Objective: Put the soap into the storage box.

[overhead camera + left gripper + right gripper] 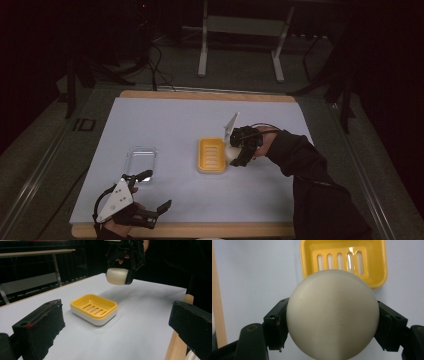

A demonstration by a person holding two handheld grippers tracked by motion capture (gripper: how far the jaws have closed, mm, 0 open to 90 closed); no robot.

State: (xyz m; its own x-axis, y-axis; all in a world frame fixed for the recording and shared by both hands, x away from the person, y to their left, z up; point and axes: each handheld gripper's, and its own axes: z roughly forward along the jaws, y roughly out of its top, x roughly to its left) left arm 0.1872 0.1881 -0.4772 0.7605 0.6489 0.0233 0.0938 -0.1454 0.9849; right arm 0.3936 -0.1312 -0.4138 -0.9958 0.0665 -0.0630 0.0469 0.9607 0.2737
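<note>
Soap bar, rounded and cream-white, clamped between the jaws of the right gripper and held clear of the table, just beside the right edge of the yellow soap dish. Seen from the right gripper view: dish ahead of and below the bar, slotted floor facing up, long axis running across the jaws. Seen from the left gripper view: bar above and beyond the dish's far corner, not yet over the hollow. Probably a short carry toward the dish centre, then a lowering. Right hand far nearer; left gripper near the front edge, jaws spread wide on nothing, close to a clear lid or tray. Hidden: bar's underside and true length, near dish rim behind the bar. Dim light; clear piece hard to identify.
</note>
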